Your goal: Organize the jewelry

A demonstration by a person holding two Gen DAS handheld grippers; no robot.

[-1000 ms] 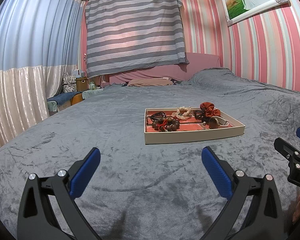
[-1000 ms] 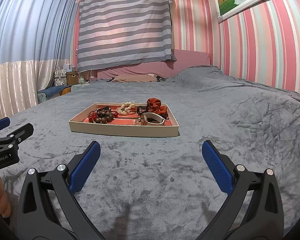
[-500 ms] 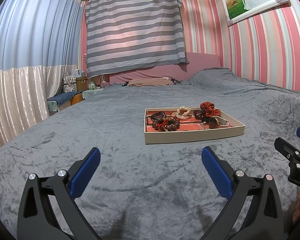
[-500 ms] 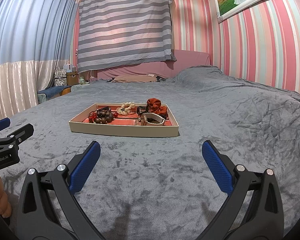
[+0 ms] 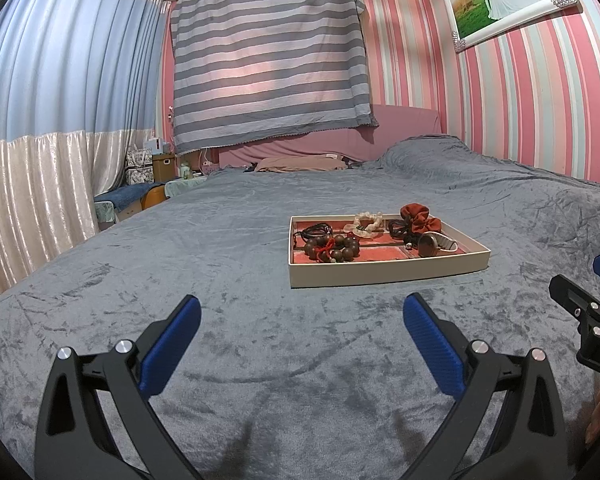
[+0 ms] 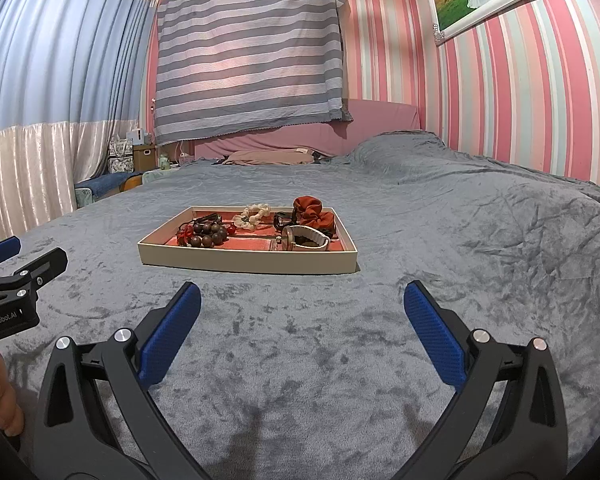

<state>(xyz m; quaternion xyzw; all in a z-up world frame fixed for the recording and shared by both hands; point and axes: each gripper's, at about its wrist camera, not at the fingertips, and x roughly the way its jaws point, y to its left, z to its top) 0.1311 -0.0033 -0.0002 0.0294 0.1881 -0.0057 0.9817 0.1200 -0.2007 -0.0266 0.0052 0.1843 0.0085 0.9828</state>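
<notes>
Left wrist view, left claw (image 5: 302,314) spread, right claw (image 6: 302,302) spread, jewelry tray (image 5: 388,272) ahead, grey bedspread (image 5: 220,264) between.

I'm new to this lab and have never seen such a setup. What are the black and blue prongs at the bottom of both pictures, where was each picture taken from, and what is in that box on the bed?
There is no robot here. A person holds a two-finger gripper in each hand, and each gripper carries a wide-angle camera that looks forward along its fingers. One picture comes from the left gripper, the other from the right gripper. The blue pads are the fingertips; both grippers are open and hold nothing.

Each gripper also shows at the edge of the other's view.

On the grey bedspread sits a shallow tray. In it lie a dark bead bracelet, a cream scrunchie, a rust-red scrunchie and a watch with a white strap.
</notes>
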